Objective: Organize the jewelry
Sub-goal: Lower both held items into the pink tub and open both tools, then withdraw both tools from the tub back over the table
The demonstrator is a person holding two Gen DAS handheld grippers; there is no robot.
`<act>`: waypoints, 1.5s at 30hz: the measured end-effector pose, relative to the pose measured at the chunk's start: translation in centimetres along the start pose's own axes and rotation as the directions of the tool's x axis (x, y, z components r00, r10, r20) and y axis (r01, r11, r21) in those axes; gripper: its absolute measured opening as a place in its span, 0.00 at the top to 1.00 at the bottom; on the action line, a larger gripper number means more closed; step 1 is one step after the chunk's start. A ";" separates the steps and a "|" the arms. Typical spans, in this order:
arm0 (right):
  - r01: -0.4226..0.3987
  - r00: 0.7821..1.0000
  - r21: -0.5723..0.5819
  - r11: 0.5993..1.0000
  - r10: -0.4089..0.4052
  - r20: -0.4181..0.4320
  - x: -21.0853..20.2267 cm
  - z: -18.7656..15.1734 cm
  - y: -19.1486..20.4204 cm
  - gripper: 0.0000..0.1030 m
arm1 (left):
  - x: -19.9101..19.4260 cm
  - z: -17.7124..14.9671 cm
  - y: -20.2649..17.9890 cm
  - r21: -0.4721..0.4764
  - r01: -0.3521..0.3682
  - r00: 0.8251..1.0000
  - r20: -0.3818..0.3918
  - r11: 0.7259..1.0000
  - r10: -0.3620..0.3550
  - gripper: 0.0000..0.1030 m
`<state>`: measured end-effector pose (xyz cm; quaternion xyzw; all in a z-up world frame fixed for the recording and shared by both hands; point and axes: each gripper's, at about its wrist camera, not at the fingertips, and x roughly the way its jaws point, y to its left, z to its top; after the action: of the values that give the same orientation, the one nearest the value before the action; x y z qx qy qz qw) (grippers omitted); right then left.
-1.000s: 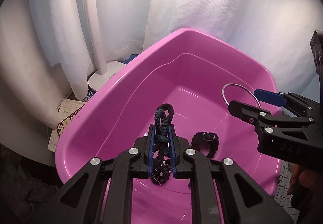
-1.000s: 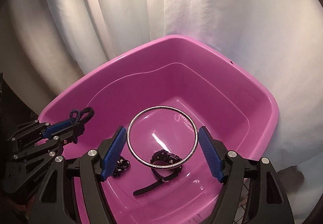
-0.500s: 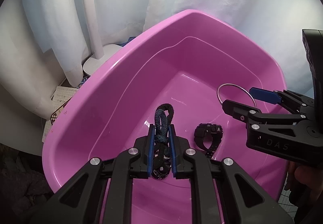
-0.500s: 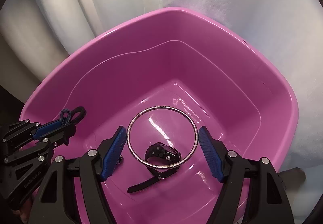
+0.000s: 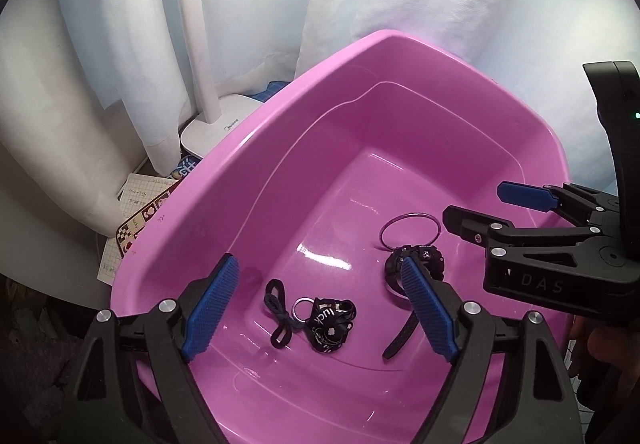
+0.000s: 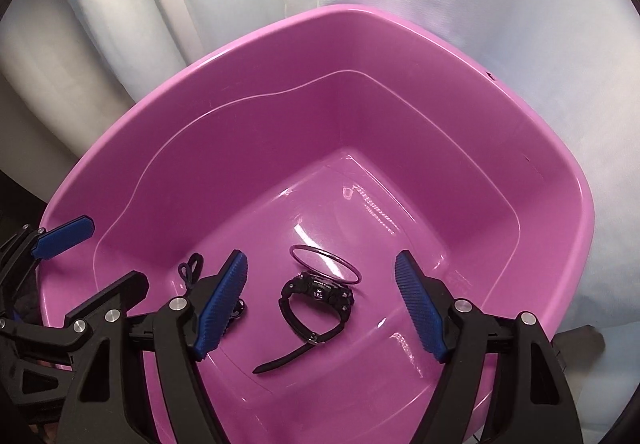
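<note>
Pink tub, three pieces inside, both your jaws released.

Largest first: pink tub (image 6: 552,180) fills your frame; your left gripper (image 5: 320,308) and right gripper (image 6: 320,308) gape empty, low centre; black watch (image 6: 316,290) at centre floor, silver bangle (image 6: 324,262) touching behind it; black corded charm (image 5: 320,320) lower centre of the left view.

Both grippers' fingers (image 5: 212,308) are now standing apart; cord charm (image 5: 316,318) and bangle (image 6: 325,263) are lying released (beside the watch (image 6: 318,290)) in the tub (image 6: 224,148).
</note>
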<state>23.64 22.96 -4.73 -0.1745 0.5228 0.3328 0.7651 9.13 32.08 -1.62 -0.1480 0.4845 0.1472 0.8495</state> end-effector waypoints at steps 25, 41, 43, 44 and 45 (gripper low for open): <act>-0.020 0.997 0.010 1.000 0.019 0.071 -3.5 -1.9 1.1 0.29 | -3.5 -1.6 1.1 -0.024 -0.029 0.998 0.051 0.999 0.030 0.19; -0.061 0.984 0.031 0.998 0.055 0.172 -7.5 -4.6 1.4 0.29 | -6.9 -3.1 0.3 -0.023 -0.062 0.992 0.109 0.998 0.065 0.14; -0.065 0.980 0.039 0.997 0.057 0.191 -8.2 -5.4 1.1 0.29 | -7.4 -3.4 0.0 -0.025 -0.068 0.990 0.122 0.997 0.070 0.14; -0.068 0.978 0.044 0.997 0.058 0.200 -8.6 -5.8 1.0 0.29 | -7.6 -3.6 -0.1 -0.025 -0.070 0.989 0.129 0.997 0.073 0.14; -0.070 0.976 0.050 0.996 0.058 0.209 -9.0 -6.2 0.9 0.29 | -7.8 -3.8 -0.3 -0.025 -0.074 0.988 0.133 0.997 0.077 0.13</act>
<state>16.71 16.88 1.17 -0.1000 0.4546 0.3587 0.8091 2.49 29.47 3.32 -0.1278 0.4302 0.1936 0.8724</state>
